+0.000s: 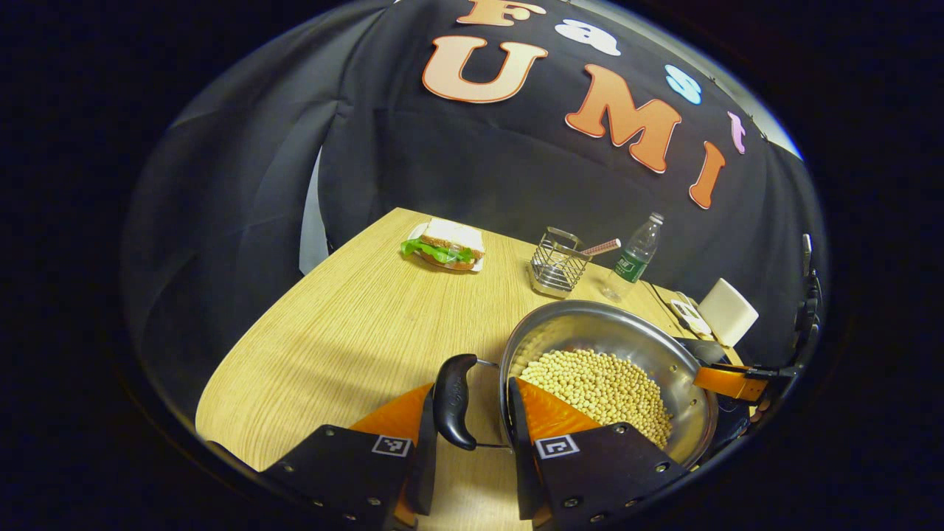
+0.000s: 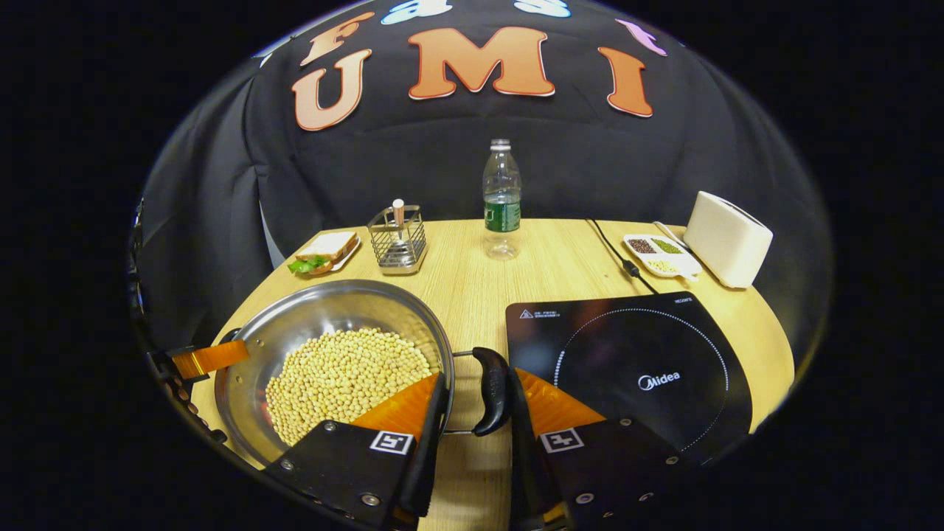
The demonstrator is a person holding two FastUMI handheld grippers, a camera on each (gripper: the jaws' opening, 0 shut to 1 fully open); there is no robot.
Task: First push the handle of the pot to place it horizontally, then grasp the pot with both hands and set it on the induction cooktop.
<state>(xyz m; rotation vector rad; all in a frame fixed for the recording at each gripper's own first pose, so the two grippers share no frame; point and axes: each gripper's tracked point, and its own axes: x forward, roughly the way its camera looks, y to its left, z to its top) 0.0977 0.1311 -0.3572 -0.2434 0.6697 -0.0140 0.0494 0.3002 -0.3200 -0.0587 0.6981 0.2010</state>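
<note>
shiny steel pot [image 2: 295,332] full of pale beans sitting on the table [image 1: 332,332] right beside the induction cooktop [image 2: 627,354], left gripper [image 1: 472,435] and right gripper [image 2: 476,424] each part-open around a black side handle, not clearly clamped

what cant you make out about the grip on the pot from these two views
- Left gripper view: whether the left gripper presses the left handle; the gap looks unclosed.
- Right gripper view: the right gripper hides the right handle contact.
- Both views: the soybeans cover the pot bottom.
</note>
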